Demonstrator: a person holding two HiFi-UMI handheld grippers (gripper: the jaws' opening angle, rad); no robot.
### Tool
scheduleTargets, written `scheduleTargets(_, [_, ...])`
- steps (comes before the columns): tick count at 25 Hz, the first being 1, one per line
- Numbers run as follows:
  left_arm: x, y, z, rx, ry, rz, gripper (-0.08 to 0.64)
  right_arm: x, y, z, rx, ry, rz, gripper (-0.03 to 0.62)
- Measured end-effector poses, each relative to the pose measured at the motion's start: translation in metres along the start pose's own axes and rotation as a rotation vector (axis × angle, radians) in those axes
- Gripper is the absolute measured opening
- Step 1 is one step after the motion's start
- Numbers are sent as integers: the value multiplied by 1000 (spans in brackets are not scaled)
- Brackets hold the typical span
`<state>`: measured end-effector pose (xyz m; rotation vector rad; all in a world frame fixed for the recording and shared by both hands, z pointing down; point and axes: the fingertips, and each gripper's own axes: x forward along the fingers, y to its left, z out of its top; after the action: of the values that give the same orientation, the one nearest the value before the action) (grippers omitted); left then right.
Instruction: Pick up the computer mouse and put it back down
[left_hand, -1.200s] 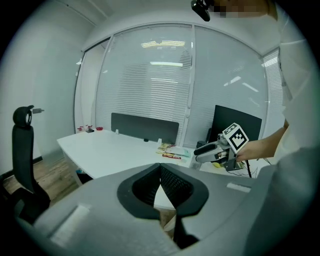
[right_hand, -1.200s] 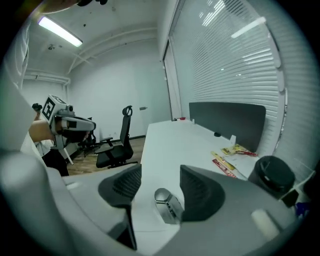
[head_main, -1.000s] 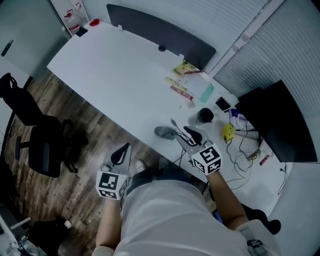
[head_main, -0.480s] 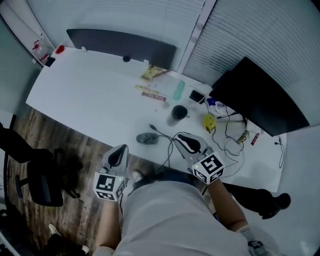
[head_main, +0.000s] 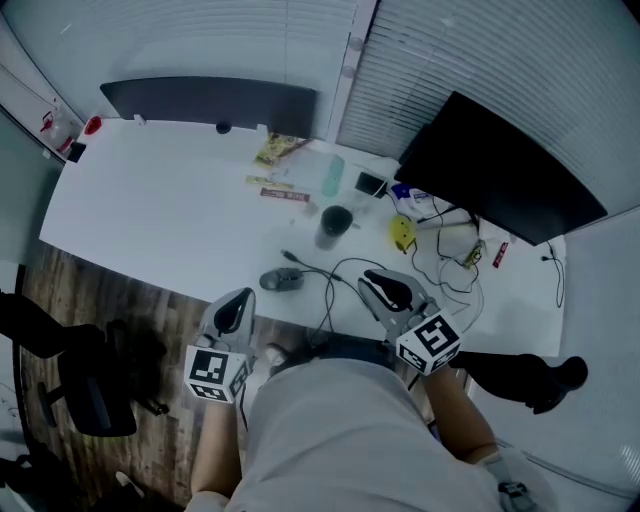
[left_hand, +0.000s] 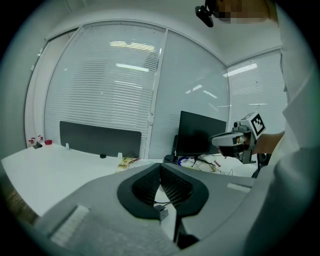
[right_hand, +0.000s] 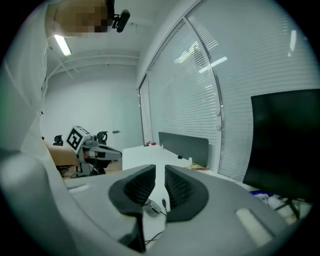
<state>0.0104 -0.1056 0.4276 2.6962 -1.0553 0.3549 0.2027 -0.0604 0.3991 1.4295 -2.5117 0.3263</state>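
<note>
Change: right gripper (head_main: 374, 280) farther from the computer mouse (head_main: 282, 280) than a second ago, when its tips stood just beside it; head view swung round, with more of the monitor (head_main: 500, 170) in frame.
Right fingers (right_hand: 142, 186): a narrow gap, closing, nothing between the pads; mouse seen low through the gap, resting on the bench (head_main: 150, 210) beyond.
Left fingers (left_hand: 176, 187): tips together, holding nothing.
Right gripper: above the bench's near edge, marker cube (head_main: 430, 342) behind it at 5 o'clock; visible in the left gripper view at 3 o'clock.
Left gripper (head_main: 240, 298): by the bench's near edge, well apart from the right one, its own cube (head_main: 215, 372) at 7 o'clock of it.
Computer mouse: flat on the bench, untouched, at 9 o'clock of the right gripper's tips and 1 o'clock of the left gripper's.
Cable (head_main: 330, 290): dark, loose on the bench between mouse and right gripper.
Dark cup (head_main: 335, 225): upright, at 1 o'clock of the mouse, apart from it.
Yellow object (head_main: 402, 233): at 3 o'clock of the cup, among tangled wires.
Monitor: black, at 2 o'clock of the head view, before the blinds.
Dark partition (head_main: 210, 100): along the bench's far edge, at 11 o'clock.
Office chair (head_main: 70, 370): on the wood floor at 8 o'clock.
</note>
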Motion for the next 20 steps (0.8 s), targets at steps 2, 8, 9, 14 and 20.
scheduleTargets(2, [1, -2, 3, 2, -6, -8, 9, -5, -2, 3, 0, -11, -14, 60])
scheduleTargets(8, [2, -6, 11, 11, -23, -24, 9, -14, -3, 5, 8, -31, -42, 60])
scheduleTargets(9, [2, -6, 11, 12, -25, -25, 9, -14, -2, 5, 7, -32, -44, 60])
scheduleTargets(14, [0, -6, 14, 9, -34, -29, 9, -14, 0, 5, 9, -36, -50, 60])
scheduleTargets(20, [-1, -5, 15, 9, -39, -28, 9, -10, 3, 4, 4, -29, -48, 60])
